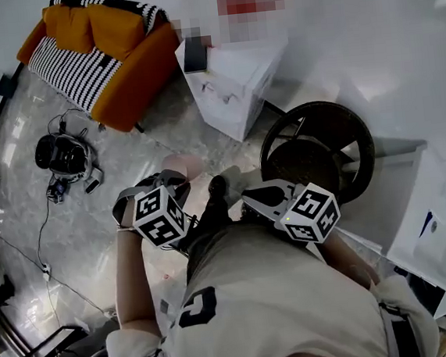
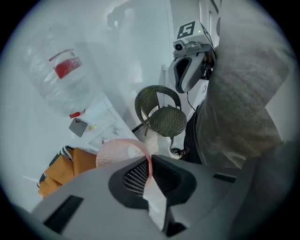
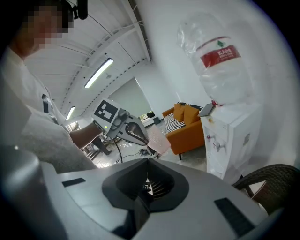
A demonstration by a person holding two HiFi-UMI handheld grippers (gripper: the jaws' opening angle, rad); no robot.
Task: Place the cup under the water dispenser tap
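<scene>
My left gripper (image 2: 149,161) is shut on the rim of a translucent pink cup (image 2: 123,149), which sticks out ahead of its jaws. In the head view the cup (image 1: 184,165) hangs above the floor, short of the white water dispenser (image 1: 229,83). The right gripper view shows the dispenser (image 3: 230,136) with its clear bottle (image 3: 216,58) on top and small taps (image 3: 211,138) on its front, and the left gripper with the cup (image 3: 157,140) off to the left. My right gripper (image 3: 146,161) is shut with nothing in it, beside the left one (image 1: 178,180).
A round dark wicker chair (image 1: 318,147) stands just right of the dispenser. An orange sofa (image 1: 104,48) with a striped throw sits at the back left. A black device with cables (image 1: 62,156) lies on the tiled floor at left. A white cabinet (image 1: 424,225) is at right.
</scene>
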